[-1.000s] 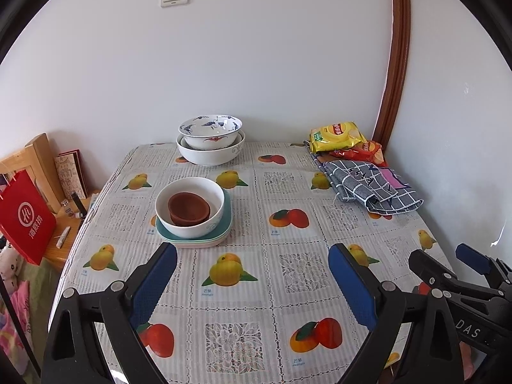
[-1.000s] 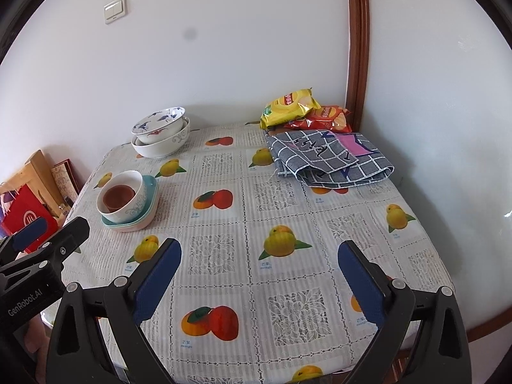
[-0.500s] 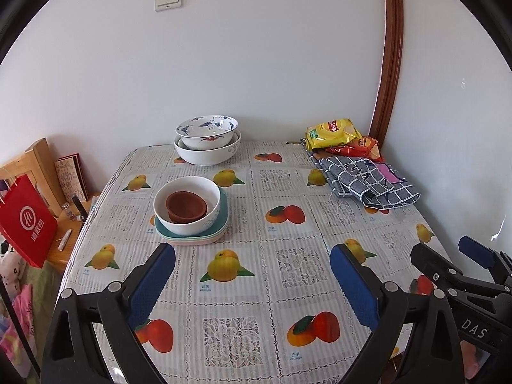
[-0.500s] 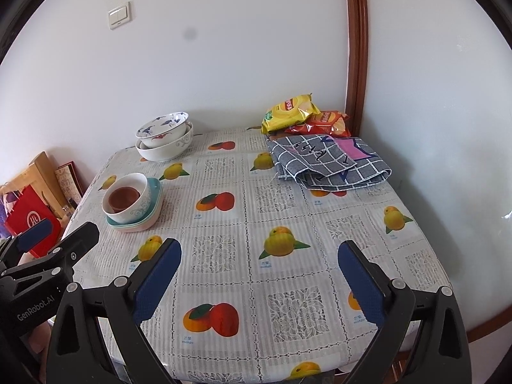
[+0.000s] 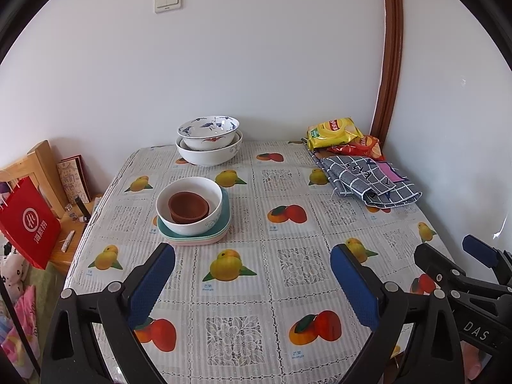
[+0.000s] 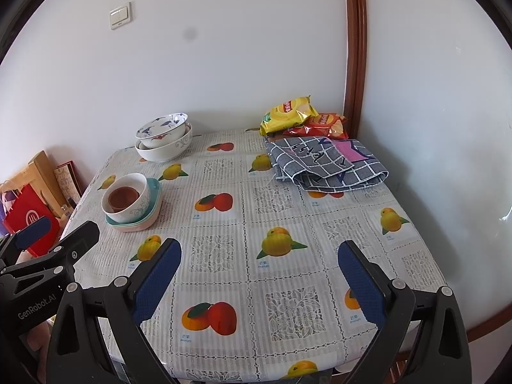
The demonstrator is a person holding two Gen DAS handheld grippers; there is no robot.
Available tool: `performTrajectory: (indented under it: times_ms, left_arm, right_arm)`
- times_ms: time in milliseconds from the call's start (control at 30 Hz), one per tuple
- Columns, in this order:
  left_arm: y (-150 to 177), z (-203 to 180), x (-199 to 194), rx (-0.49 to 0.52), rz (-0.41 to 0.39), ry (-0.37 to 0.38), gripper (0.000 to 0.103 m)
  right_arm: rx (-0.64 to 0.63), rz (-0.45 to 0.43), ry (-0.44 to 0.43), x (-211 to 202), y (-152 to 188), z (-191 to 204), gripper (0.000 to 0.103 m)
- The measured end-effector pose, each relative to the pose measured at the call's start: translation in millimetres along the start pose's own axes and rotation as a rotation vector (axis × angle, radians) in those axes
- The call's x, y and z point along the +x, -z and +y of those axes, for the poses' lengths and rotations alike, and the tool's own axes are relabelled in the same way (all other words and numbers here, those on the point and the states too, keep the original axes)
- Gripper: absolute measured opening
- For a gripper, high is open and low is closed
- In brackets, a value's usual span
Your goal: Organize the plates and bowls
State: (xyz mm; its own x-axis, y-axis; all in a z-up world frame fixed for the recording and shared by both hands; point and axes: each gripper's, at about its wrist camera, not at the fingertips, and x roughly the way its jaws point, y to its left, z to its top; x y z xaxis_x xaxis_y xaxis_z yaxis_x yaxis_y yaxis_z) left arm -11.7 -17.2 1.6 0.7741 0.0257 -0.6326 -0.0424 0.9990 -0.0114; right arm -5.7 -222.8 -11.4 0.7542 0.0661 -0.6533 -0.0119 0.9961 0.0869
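Observation:
A small brown bowl (image 5: 188,206) (image 6: 123,197) sits inside a white bowl (image 5: 204,220) (image 6: 140,203), which rests on stacked teal and pink plates (image 5: 224,227) (image 6: 153,206) at the table's left. At the back, a blue-patterned bowl (image 5: 208,131) (image 6: 161,128) is nested in a larger white bowl (image 5: 208,156) (image 6: 166,150). My left gripper (image 5: 252,265) and my right gripper (image 6: 259,260) both stand open above the near part of the table, holding nothing, well short of the dishes.
A fruit-print tablecloth (image 5: 288,256) (image 6: 224,240) covers the table. A folded grey checked cloth (image 5: 368,179) (image 6: 323,166) and snack bags (image 5: 336,131) (image 6: 294,112) lie at the back right by the wall. A red bag (image 5: 25,224) and wooden furniture stand left of the table.
Both grippers have drawn back from the table and risen slightly, so the dishes look smaller and farther. Nothing on the table has moved.

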Motion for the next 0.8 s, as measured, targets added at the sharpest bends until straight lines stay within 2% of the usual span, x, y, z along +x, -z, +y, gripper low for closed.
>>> performTrajectory:
  times_ms: [800]
  left_arm:
    - [1.0, 2.2, 0.1, -0.015, 0.007, 0.004, 0.099]
  right_arm:
    - [0.0, 0.003, 0.0, 0.9, 2.7, 1.9, 0.097]
